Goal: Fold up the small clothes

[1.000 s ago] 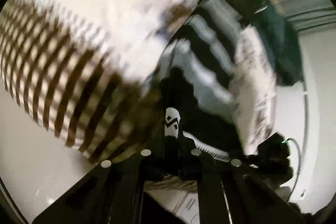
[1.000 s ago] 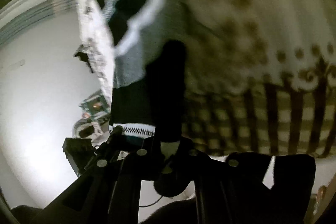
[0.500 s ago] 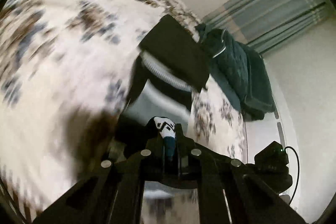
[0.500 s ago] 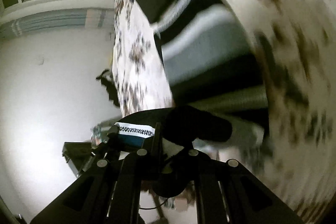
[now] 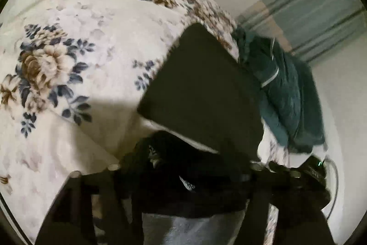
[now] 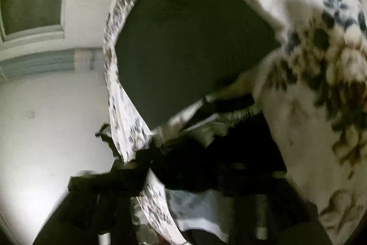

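A dark striped small garment [image 5: 197, 93] lies folded over on the floral bedspread [image 5: 68, 43]; its black upper panel also fills the right wrist view [image 6: 188, 45]. My left gripper [image 5: 183, 178] is low over the bed, and black cloth with a white label [image 5: 188, 185] bunches over its fingers, hiding the tips. My right gripper [image 6: 195, 176] is likewise buried under black and grey cloth [image 6: 206, 167] at the garment's near edge. The jaws of both are hidden.
A dark teal garment pile [image 5: 286, 93] lies at the bed's far right edge. A black device with a green light and cable [image 5: 318, 167] sits beyond it. White wall [image 6: 45, 118] and curtains [image 5: 316, 15] lie behind the bed.
Both grippers have swung the garment's near end up and forward over itself and come down low onto the bed. The striped side is now covered by the black panel.
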Demonstrator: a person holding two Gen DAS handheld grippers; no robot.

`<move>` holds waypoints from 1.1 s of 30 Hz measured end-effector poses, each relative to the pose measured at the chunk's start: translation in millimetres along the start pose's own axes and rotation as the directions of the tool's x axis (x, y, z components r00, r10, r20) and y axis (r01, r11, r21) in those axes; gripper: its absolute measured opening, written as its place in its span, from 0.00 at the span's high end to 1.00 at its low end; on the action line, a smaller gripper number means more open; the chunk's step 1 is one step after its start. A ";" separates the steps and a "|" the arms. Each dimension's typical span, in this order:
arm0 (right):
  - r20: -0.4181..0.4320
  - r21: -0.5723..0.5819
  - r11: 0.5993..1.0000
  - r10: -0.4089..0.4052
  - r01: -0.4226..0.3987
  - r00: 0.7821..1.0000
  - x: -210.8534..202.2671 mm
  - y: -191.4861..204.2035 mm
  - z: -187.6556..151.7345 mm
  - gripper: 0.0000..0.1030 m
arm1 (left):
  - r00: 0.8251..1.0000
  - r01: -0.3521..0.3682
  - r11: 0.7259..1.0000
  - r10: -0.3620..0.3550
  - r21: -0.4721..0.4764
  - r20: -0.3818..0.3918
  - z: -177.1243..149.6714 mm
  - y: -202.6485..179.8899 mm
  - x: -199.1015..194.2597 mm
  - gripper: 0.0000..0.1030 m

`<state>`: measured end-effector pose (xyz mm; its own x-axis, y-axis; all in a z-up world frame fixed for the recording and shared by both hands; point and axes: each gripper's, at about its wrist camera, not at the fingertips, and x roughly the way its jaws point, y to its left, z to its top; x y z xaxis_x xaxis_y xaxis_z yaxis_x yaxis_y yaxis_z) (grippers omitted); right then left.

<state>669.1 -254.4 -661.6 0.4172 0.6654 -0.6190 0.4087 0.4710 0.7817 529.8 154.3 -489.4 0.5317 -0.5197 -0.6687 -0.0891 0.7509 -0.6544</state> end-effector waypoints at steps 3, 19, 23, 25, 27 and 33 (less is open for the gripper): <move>0.024 -0.014 1.000 0.001 0.000 1.000 -14.3 -5.3 2.3 0.32 | 1.000 0.010 0.999 -0.010 -0.033 0.011 -7.5 17.4 -18.1 0.38; -0.311 -0.347 0.934 -0.202 0.087 0.929 56.7 -65.1 4.4 0.06 | 0.978 0.157 0.880 -0.203 -0.448 -0.057 -258.7 84.1 -63.0 0.22; -0.432 -0.378 0.926 -0.183 0.008 0.883 106.7 -60.6 20.6 0.00 | 0.989 0.133 0.889 -0.147 -0.438 0.003 -254.7 71.1 -13.0 0.22; -0.462 -0.391 0.920 -0.183 -0.014 0.868 124.3 -55.1 25.9 0.00 | 0.991 0.130 0.880 -0.110 -0.458 0.071 -247.1 66.5 -2.8 0.21; -0.477 -0.387 0.921 -0.160 -0.043 0.864 133.8 -49.8 29.4 0.00 | 0.990 0.120 0.870 -0.068 -0.478 0.124 -239.8 60.4 -0.9 0.21; -0.477 -0.287 0.946 -0.005 -0.150 0.879 141.1 -53.0 29.3 0.73 | 0.985 0.103 0.866 -0.020 -0.490 0.173 -217.3 58.0 -10.0 0.69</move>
<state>730.1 -202.4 -792.6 -0.0229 0.8586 -0.5122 0.0915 0.5120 0.8541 336.3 114.5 -597.4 0.6710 -0.4561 -0.5845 -0.4348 0.3965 -0.8086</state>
